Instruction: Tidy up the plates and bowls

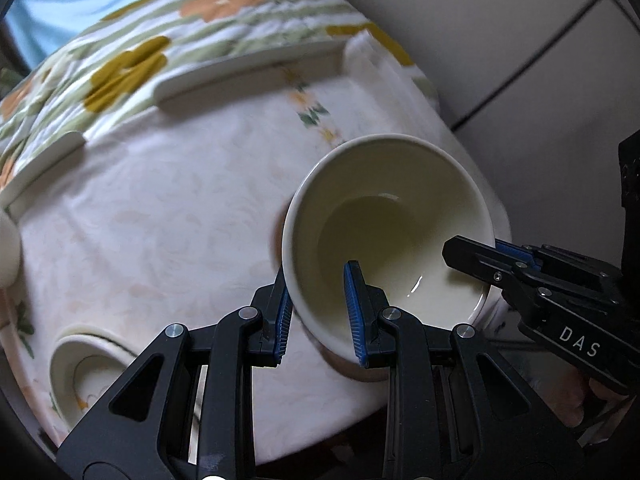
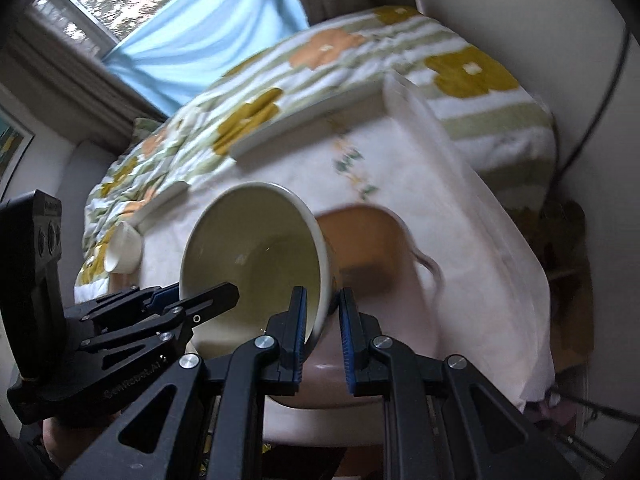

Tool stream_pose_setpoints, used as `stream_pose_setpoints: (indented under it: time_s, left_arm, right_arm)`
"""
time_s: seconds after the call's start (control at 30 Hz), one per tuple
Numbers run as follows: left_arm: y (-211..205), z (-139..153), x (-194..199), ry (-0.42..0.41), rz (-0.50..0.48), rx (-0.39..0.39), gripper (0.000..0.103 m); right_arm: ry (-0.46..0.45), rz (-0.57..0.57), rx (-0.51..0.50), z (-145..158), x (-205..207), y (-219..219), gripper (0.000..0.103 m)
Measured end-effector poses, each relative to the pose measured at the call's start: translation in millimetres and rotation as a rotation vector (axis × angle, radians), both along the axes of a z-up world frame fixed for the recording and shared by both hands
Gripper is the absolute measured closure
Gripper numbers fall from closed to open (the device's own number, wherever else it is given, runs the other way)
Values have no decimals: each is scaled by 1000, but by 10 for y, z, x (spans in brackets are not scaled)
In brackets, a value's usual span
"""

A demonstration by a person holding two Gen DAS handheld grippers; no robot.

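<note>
Both grippers hold one cream bowl by its rim, tilted, above the cloth-covered bench.

The left gripper [image 1: 320, 312] has its jaws nearly closed on the near wall of the glossy cream ceramic bowl [image 1: 384, 216], one blue-ribbed pad inside and one outside. The right gripper [image 2: 322, 336] pinches the opposite side of the rim the same way, jaws almost shut on the bowl's wall. The bowl is empty and tipped, its mouth facing the cameras, raised over the bench [image 1: 160, 220], which is draped in a pale cloth with faint leaf print. To the left of and below the left jaws sits a small white flower-painted bowl [image 1: 90, 376] on the cloth. Beyond the right jaws lies a blurred orange-brown container [image 2: 360, 240]; far left of them is a small white cup [image 2: 124, 252] on its side. A floral quilt [image 2: 280, 92] lies beyond the bench.
</note>
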State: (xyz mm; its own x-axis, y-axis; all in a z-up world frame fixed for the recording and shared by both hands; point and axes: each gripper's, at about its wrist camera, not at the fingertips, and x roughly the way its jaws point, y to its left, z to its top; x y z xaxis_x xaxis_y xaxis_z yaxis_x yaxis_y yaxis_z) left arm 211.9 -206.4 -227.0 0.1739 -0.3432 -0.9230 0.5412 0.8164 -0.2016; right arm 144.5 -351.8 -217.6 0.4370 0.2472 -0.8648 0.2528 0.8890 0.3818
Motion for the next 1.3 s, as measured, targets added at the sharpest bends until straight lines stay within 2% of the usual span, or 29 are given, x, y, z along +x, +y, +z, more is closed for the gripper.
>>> stream_pose_setpoints:
  time_s: [0.2, 0.47, 0.9, 1.17, 1.3]
  left_arm:
    - [-182, -253, -18, 9, -66, 70, 81]
    - [-313, -374, -19, -20, -123, 123, 81]
    - [-354, -315, -27, -69, -133, 171, 81]
    - [-323, -220, -77, -90, -99, 167, 81]
    - [-281, -82, -135, -113, -66, 148, 81]
  right_arm:
    - [59, -42, 5, -288, -65, -66, 88]
    - [86, -72, 3, -468, -108, -78, 88]
    - [88, -60, -35, -383, -139, -56, 88]
    - [60, -33, -53, -282, -201, -71, 88]
    - [25, -5, -65, -157, -251, -62, 88]
